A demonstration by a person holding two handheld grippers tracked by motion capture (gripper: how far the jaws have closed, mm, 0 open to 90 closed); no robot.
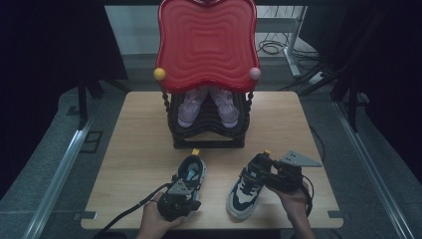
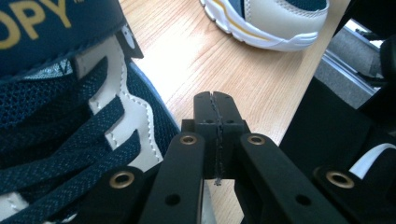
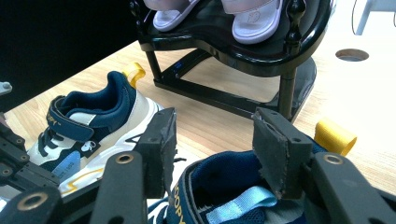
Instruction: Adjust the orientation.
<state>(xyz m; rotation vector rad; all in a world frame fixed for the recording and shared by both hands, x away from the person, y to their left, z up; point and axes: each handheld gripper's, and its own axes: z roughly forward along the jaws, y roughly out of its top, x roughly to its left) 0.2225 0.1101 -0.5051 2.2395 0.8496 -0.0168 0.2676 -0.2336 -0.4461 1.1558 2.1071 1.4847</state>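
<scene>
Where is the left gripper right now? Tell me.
In the high view the left gripper sits near the table's front edge, jaws shut, over the left sneaker's toe.

A black shoe rack (image 1: pixel 209 137) stands at the far middle of the wooden table (image 1: pixel 134 149). On the rack's shelf sit two pink sandals (image 1: pixel 191 108), under its red wavy top (image 1: pixel 206 42).

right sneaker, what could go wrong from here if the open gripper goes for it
The right gripper is open over the collar of the right sneaker; closing on that soft padded edge could let the shoe tilt or slip once lifted. The shoe rack stands just ahead, so a swinging toe might hit its frame. The left gripper is shut beside the left sneaker, holding nothing, so that shoe could get nudged.
</scene>
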